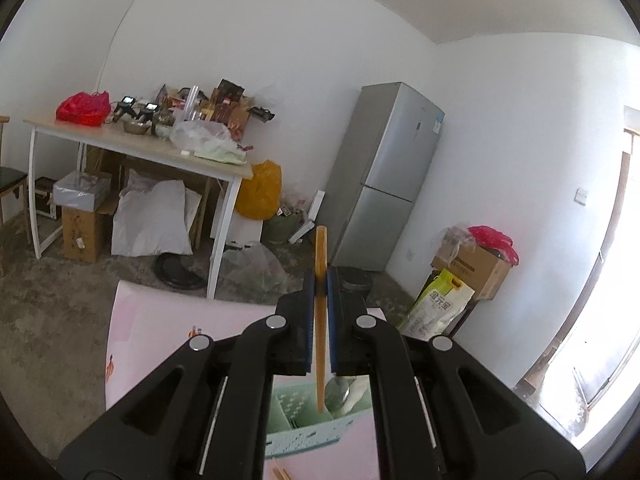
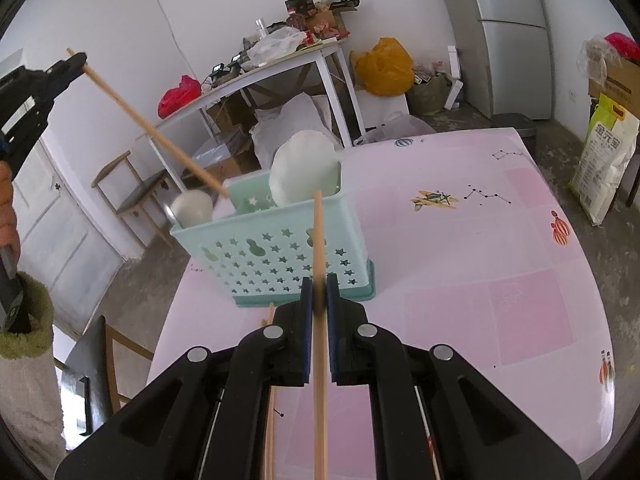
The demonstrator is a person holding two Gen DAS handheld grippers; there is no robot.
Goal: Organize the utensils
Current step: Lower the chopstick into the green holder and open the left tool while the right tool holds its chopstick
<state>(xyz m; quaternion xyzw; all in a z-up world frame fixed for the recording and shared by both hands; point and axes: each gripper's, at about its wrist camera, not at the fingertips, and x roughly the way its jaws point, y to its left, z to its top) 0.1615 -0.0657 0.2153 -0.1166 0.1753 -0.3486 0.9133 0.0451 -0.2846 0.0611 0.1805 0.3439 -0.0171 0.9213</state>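
My left tongs (image 1: 320, 280) pinch a chopstick (image 1: 321, 320) over the basket (image 2: 280, 248); my right tongs (image 2: 319, 292) clamp another chopstick (image 2: 319, 240), seemingly clear of it.

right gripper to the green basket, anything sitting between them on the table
In the right wrist view, only bare pink tablecloth separates the right gripper from the green basket; the chopstick it holds spans the gap above.

Daylight enters through the doorway (image 1: 600, 320) at the right edge of the left wrist view and overexposes it. White walls are evenly lit with soft shadows. Fisheye distortion curves both pictures; corners are vignetted black. The right wrist's chopstick (image 2: 319, 320) is blurred.
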